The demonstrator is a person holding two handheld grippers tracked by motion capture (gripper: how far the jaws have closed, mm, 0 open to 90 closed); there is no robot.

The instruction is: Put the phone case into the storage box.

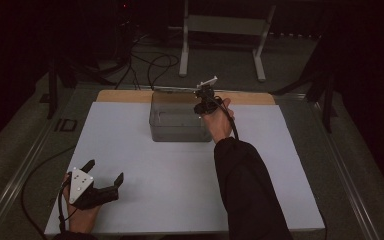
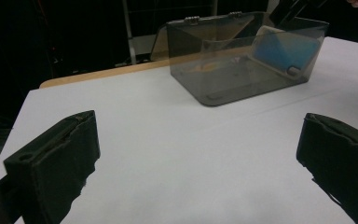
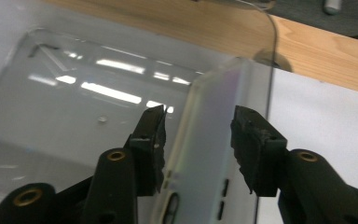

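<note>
R hand-held gripper (image 3: 198, 142) straddles phone (image 3: 205, 154) leaning lengthwise in box (image 1: 177, 120), contact unclear; L hand-held gripper (image 1: 105, 172) wide.

A glossy clear plastic box (image 1: 177, 120) sits on a matt white sheet (image 1: 180, 175) over wood board (image 1: 125, 96).

A smoky grey see-through box (image 1: 179, 120) sits at 12 o'clock on the white mat (image 1: 180, 170). Inside leans a blue phone (image 2: 286, 50) with a pale, iridescent edge. Tan wood table (image 1: 125, 96). Black grippers; black sleeve (image 1: 250, 190).
</note>
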